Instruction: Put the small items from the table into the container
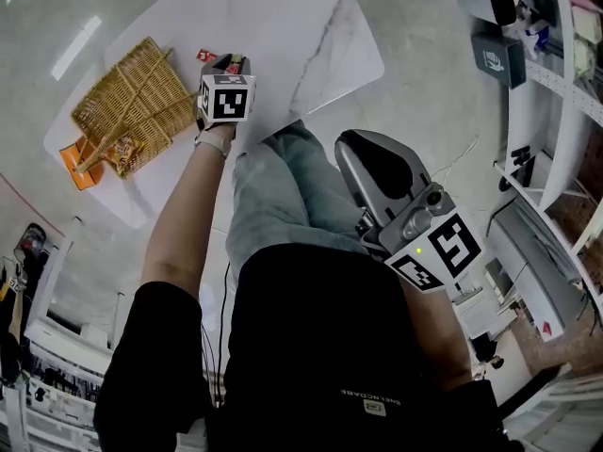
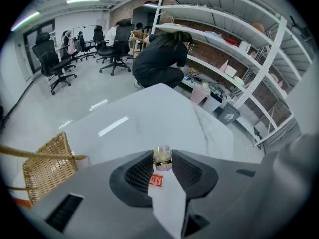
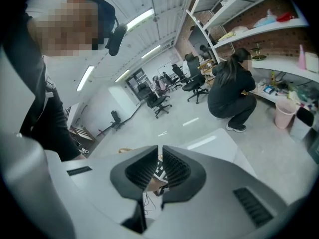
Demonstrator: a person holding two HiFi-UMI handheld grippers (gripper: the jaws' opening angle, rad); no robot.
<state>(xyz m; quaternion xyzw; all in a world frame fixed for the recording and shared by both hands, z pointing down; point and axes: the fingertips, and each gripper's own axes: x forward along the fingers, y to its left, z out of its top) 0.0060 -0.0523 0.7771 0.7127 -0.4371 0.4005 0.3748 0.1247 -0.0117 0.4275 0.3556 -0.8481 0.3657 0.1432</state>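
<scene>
Left gripper (image 2: 163,156) over the white table (image 1: 283,26): its pads are closed on a small cup (image 2: 162,158), a clear tub with pale contents and a yellow-and-dark band, pinched across its sides and held clear of the tabletop. I judge the cup light but thin-walled and smooth, so it may slip or dent. I would keep the hold low on the banded waist, where the wall looks stiffest, and press only gently. Below it a red sachet (image 2: 156,180) lies flat on the table. It looks limp and thin, so it is best taken by an edge. The wicker basket (image 1: 141,97), the likely container, stands to the left on the same table, well apart from the cup. The right gripper (image 3: 160,157) is drawn back near my body, its jaws almost together with nothing between them.
</scene>
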